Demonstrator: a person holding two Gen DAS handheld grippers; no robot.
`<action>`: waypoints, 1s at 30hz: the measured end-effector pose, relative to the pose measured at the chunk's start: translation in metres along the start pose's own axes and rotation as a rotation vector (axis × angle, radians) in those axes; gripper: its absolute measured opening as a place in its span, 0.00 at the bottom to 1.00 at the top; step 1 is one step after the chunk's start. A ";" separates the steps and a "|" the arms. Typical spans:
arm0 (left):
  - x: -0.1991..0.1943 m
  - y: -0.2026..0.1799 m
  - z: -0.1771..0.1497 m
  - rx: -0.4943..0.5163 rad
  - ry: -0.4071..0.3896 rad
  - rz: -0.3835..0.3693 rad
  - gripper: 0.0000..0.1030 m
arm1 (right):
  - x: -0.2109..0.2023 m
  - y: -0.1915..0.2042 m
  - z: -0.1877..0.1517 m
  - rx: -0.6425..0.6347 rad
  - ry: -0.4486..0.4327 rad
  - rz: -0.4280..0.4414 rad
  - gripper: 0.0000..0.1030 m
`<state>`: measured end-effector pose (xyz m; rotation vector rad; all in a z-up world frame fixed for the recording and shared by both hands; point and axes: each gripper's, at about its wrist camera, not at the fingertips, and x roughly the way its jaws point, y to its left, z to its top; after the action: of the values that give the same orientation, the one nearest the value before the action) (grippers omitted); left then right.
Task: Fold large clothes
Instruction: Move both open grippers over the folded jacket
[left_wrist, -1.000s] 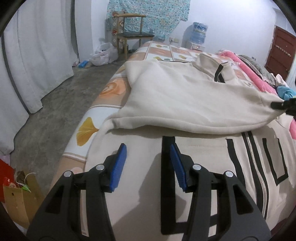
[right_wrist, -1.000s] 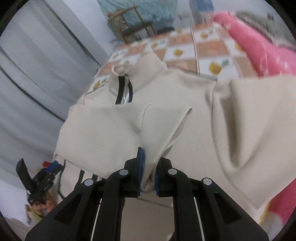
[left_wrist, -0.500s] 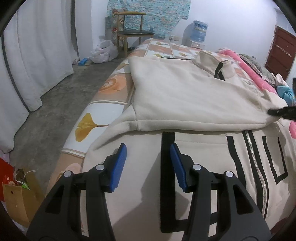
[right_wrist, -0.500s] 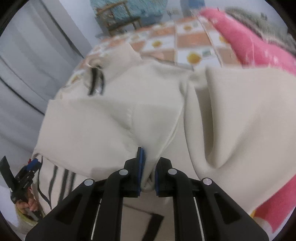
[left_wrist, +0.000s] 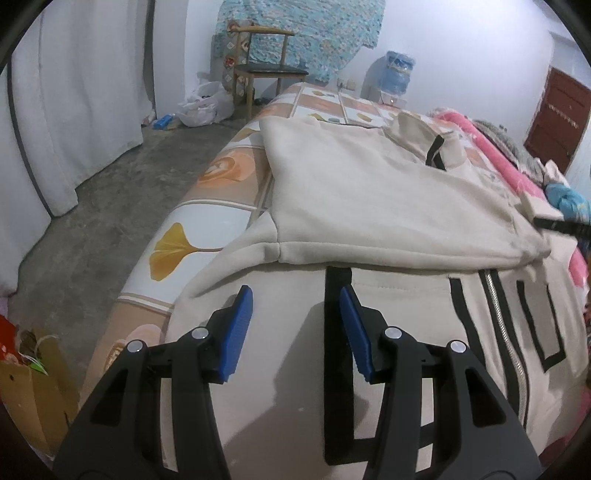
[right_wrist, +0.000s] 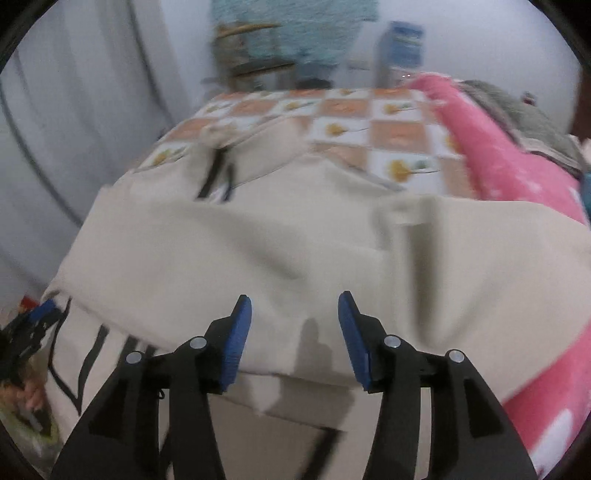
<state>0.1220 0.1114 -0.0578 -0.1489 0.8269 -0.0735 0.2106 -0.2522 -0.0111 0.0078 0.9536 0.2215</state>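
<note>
A large cream zip jacket (left_wrist: 369, 192) with black stripes lies spread on the bed, one sleeve folded flat across its chest. My left gripper (left_wrist: 295, 317) hovers open just above the jacket's lower front, nothing between its blue pads. In the right wrist view the same jacket (right_wrist: 258, 251) fills the middle, and my right gripper (right_wrist: 294, 325) is opening over the folded sleeve's edge; the cloth lies below the pads, not pinched. The tip of the right gripper (left_wrist: 561, 226) shows at the far right of the left wrist view. The left gripper (right_wrist: 33, 325) appears at the left edge of the right wrist view.
The bed has a tiled sheet with orange leaf prints (left_wrist: 173, 247). A pink blanket (right_wrist: 509, 170) runs along its right side. A wooden chair (left_wrist: 264, 74), a water dispenser (left_wrist: 397, 70), white bags and curtains (left_wrist: 74, 110) stand around a bare concrete floor (left_wrist: 92, 221).
My right gripper carried the sleeve across the jacket, laid it flat and let go; its jaws went from shut on cloth to apart. The left gripper stayed put and open.
</note>
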 end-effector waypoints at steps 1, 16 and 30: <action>0.000 0.001 0.001 -0.011 0.000 -0.006 0.46 | 0.010 0.003 -0.001 -0.006 0.015 0.017 0.47; -0.040 0.021 0.070 -0.032 -0.043 -0.099 0.50 | 0.010 0.023 0.008 -0.016 -0.018 0.016 0.50; 0.115 -0.026 0.127 0.034 0.114 0.015 0.50 | 0.049 0.004 0.012 0.004 -0.029 -0.070 0.60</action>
<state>0.2932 0.0847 -0.0519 -0.1069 0.9403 -0.0826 0.2464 -0.2382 -0.0432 -0.0181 0.9240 0.1547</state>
